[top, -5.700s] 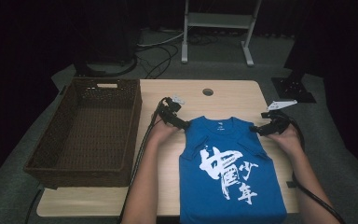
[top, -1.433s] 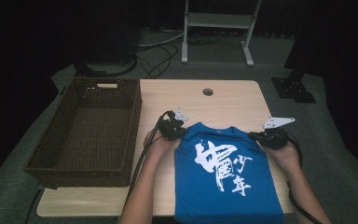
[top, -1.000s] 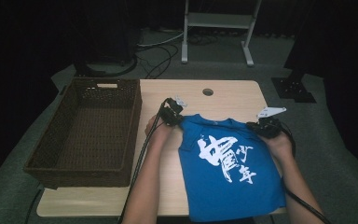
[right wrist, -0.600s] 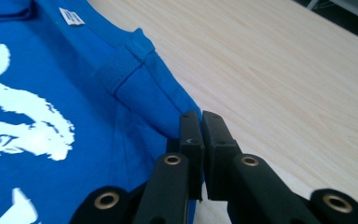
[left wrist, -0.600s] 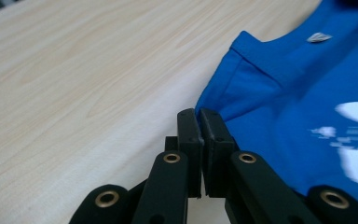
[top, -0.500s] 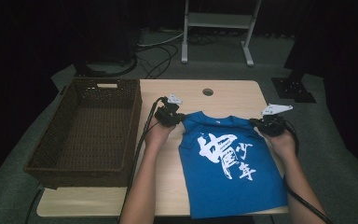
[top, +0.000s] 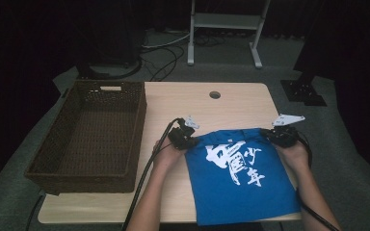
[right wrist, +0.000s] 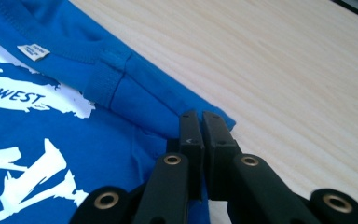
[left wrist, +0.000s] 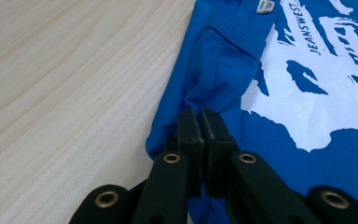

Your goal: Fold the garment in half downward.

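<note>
On the right half of the tabletop (top: 231,103) your blue sleeveless shirt (top: 243,180) lies flat with its white print up, neckline toward the far edge and hem hanging near your side. Compared with a few seconds ago, when it lay square with the armholes showing, its top corners are now folded in and the whole piece has swung so it sits skewed, the upper edge tilted and the lower right corner reaching the tabletop's edge. Your left gripper (left wrist: 200,126) has its fingers clamped shut on the folded left shoulder fabric, and your right gripper (right wrist: 200,128) is pinched the same way on the right shoulder corner, so you hold both top corners at once. That probably means the fold is under way rather than finished: straighten the cloth before carrying the top edge down toward the hem. Beside the shirt, well apart on the left, the dark wicker basket (top: 91,130) stands empty, likely the place for the folded shirt.
</note>
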The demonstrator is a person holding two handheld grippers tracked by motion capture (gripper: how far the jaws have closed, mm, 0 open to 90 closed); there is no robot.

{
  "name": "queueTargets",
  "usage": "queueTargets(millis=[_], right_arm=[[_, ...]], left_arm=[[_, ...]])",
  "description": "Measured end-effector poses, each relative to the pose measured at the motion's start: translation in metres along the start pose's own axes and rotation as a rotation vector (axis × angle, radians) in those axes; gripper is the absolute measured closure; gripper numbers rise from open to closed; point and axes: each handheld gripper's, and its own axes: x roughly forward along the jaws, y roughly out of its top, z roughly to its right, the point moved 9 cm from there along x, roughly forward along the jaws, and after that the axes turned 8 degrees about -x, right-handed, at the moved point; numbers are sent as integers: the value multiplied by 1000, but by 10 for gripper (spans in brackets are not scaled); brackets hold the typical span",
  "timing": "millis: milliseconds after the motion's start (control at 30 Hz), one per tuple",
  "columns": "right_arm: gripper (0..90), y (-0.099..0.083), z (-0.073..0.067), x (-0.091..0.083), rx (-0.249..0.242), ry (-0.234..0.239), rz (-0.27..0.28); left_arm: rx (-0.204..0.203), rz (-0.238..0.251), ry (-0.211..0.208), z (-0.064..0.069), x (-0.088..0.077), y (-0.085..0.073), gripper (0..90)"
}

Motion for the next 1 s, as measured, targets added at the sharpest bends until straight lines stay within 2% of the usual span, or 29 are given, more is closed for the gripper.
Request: queueTargets(millis=[167,333,667,767,867,933,1000], right_arm=[[876,-3,-2,5,8,4,-4],[876,1,0,13,4,3,-12],[876,13,18,34,34,-17,-13],[876,17,21,34,42,-22,-4],[877,22,23,21,62,-25,29],[876,26,22,10,54,-27,45],[876,29,17,-2,54,-19,65]], left_arm=[[20,-8,72,-13,4,5,880],[8,-11,129,-32,11,16,880],[-43,22,143,-70,26,37,880],[-68,42,123,-73,23,37,879],[-95,87,112,-72,9,38,880],[-104,124,105,-66,-4,40,880],[-94,152,103,-55,-19,40,879]])
